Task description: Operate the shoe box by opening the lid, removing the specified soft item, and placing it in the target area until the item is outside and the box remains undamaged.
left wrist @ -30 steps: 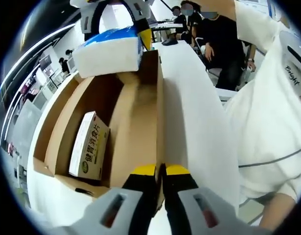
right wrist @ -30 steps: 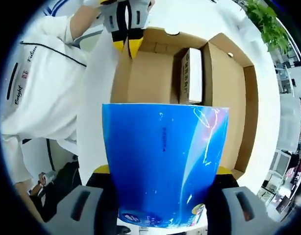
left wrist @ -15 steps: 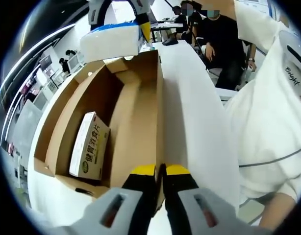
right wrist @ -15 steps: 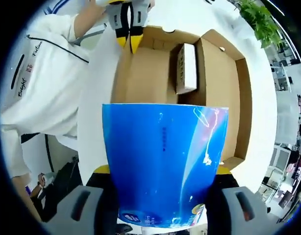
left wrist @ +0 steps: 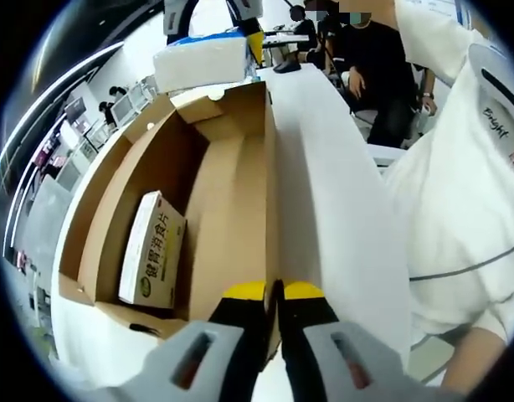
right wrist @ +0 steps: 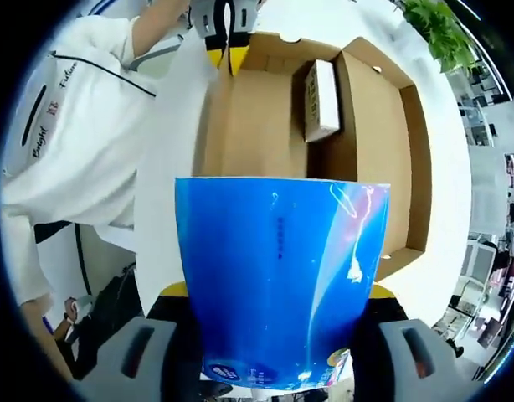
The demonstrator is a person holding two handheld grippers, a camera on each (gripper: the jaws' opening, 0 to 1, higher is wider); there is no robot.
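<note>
Box: open brown cardboard shoe box (left wrist: pixel 232 193), lid back, on the white table (left wrist: pixel 332 193).
Left gripper (left wrist: pixel 274 291): jaws together on the box's wall.
Right gripper (right wrist: pixel 278 293): clamped on the soft blue plastic tissue pack (right wrist: pixel 282 280), above the box.
Remaining content: small white carton (left wrist: pixel 152 251).
Advice: steady the box; carry the pack level, release gently.

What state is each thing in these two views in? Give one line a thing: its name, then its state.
shoe box: open, undamaged, on the white table
lid: swung open, pinched at its edge
small carton: lying inside the box
blue tissue pack: out of the box, held above it
left gripper: shut on the lid
right gripper: shut on the pack
</note>
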